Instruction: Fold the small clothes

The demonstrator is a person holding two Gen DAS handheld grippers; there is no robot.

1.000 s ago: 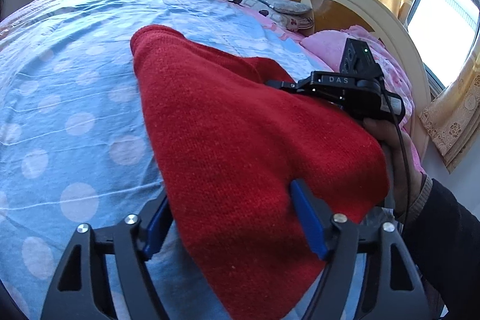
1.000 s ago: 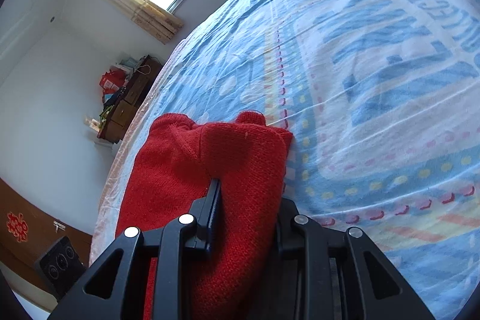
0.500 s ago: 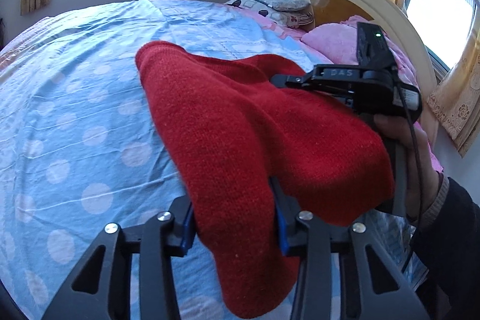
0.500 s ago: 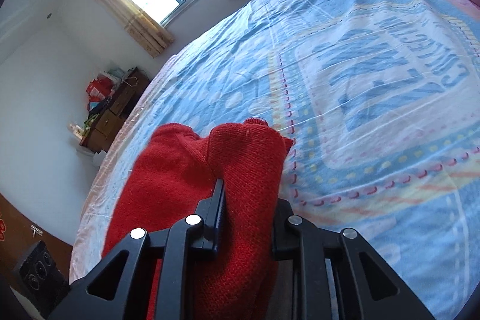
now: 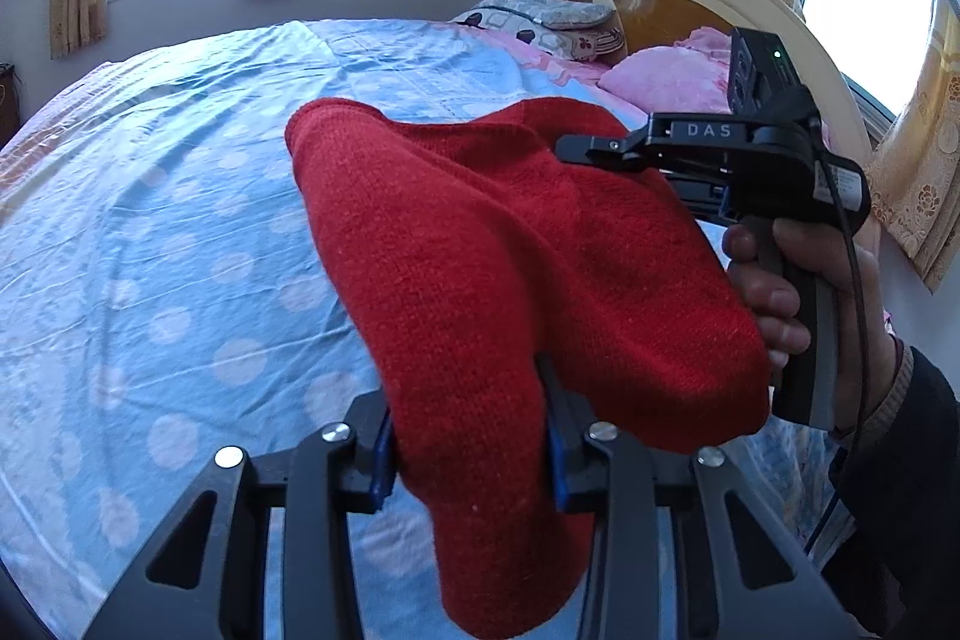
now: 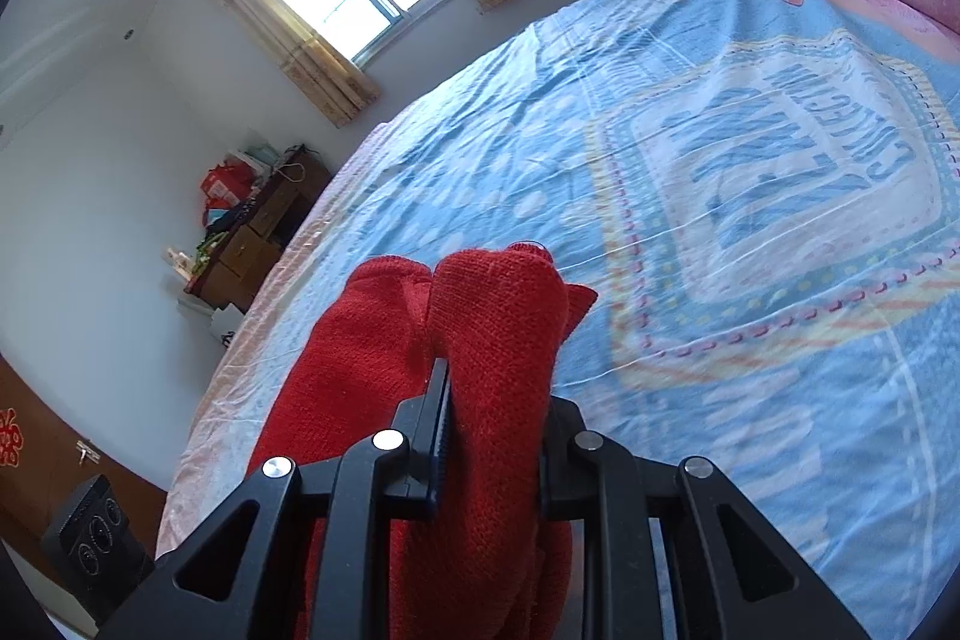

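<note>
red knitted garment (image 5: 480, 268) is hanging bunched in the air above the bed (image 5: 150, 232), not lying on it. left gripper (image 5: 468, 451) jaws are closing on a fold of the knit, pads pressing it. right gripper (image 6: 492, 436) jaws are gripping another bunched part at a narrow gap. judgement: fold is barely starting; no flat, squared layers are showing. spreading, folding and setting down are all remaining.

red knit garment (image 5: 480, 280): lower end cut off | bedsheet lettering (image 6: 798, 148): unreadable
</note>
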